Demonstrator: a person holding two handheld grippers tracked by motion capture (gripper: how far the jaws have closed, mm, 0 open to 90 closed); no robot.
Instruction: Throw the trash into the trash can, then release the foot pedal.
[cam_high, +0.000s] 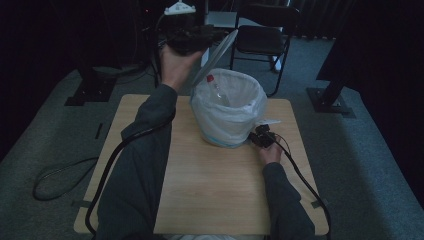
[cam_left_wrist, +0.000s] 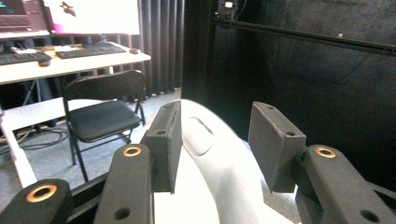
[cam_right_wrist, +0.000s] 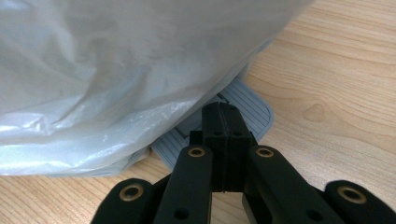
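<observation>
no writing is readable anywhere. the left tool (cam_high: 192, 37), raised at 12 o'clock of the bench (cam_high: 210, 190), seems to grip the bin lid (cam_high: 216, 54) edge-on, its long axis tilting up toward 1 o'clock. the right tool (cam_high: 262, 136), jaws shut together, presses the pedal (cam_right_wrist: 243, 109) of the lined bin (cam_high: 227, 107); a bottle (cam_high: 216, 89) lies inside.

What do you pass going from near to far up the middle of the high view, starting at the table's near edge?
Bare wooden table → right gripper at the foot of the bin → white-lined pedal bin with a plastic bottle inside → raised bin lid at the left gripper → black folding chair.
</observation>
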